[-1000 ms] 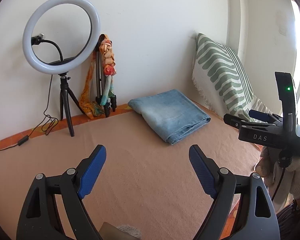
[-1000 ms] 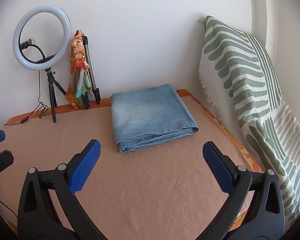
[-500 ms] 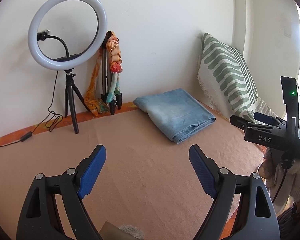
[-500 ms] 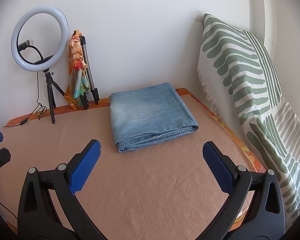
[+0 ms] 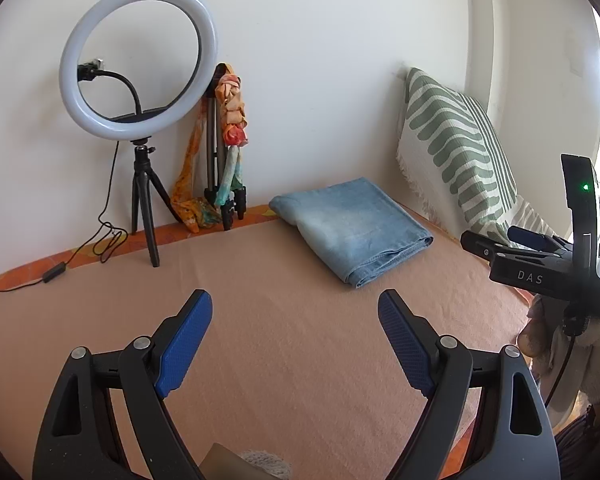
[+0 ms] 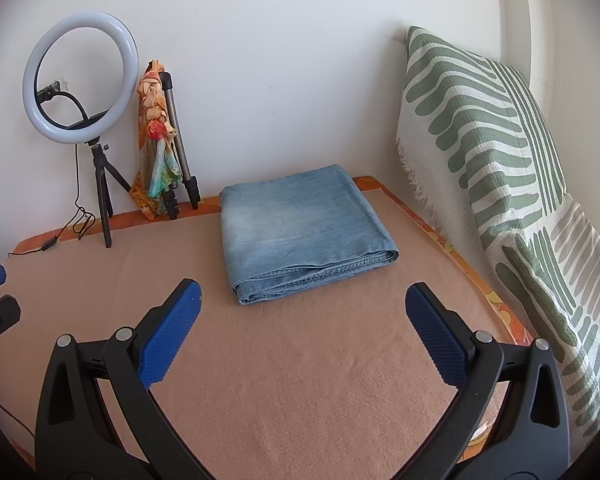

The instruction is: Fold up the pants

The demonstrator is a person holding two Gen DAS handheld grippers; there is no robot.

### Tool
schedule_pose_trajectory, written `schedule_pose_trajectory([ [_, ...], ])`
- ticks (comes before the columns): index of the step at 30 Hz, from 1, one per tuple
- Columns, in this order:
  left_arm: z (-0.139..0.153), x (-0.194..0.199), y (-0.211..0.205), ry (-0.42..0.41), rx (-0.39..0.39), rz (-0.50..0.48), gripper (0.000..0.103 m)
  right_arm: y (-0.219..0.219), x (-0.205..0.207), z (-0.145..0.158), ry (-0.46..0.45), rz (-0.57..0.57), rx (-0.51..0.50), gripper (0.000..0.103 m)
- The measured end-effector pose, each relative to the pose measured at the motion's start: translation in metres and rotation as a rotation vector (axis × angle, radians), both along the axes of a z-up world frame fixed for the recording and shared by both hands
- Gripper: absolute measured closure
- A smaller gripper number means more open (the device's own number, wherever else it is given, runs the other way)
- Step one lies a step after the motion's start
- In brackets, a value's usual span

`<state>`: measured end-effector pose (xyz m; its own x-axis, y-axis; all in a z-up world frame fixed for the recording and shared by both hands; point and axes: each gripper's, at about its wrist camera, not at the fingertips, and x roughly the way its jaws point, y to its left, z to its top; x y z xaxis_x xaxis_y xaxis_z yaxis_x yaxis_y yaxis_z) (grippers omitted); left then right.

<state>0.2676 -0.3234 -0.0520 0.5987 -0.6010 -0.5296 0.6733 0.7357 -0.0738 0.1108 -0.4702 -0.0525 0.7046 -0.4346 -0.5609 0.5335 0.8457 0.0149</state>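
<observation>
Light blue denim pants [image 6: 302,230] lie folded into a neat rectangle on the tan blanket [image 6: 300,380], near the back wall; they also show in the left wrist view [image 5: 354,226]. My right gripper [image 6: 302,300] is open and empty, held above the blanket just short of the pants' front edge. My left gripper [image 5: 295,310] is open and empty, further left and back from the pants. The right gripper shows from the side at the right of the left wrist view [image 5: 540,256].
A ring light on a small tripod [image 6: 80,80] and a folded tripod with a colourful scarf [image 6: 160,148] stand at the back left against the wall. A green-striped cushion [image 6: 480,140] leans along the right side. A cable [image 5: 52,272] runs along the back left edge.
The left wrist view has shifted: the ring light and pants sit further right and lower in the frame. Both grippers stay open and the pants have not moved.
</observation>
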Motion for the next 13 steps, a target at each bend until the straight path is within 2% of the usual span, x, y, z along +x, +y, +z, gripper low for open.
schedule_pose_trajectory([
  [8, -0.0002, 0.0008, 0.0014, -0.001, -0.004, 0.013, 0.018, 0.0019, 0.0001, -0.0015, 0.001, -0.001, 0.0, 0.0],
  [13, -0.0007, -0.0016, 0.0039, -0.037, -0.009, 0.0, 0.018, 0.0013, 0.0025, -0.0033, 0.005, 0.005, 0.0, 0.0],
])
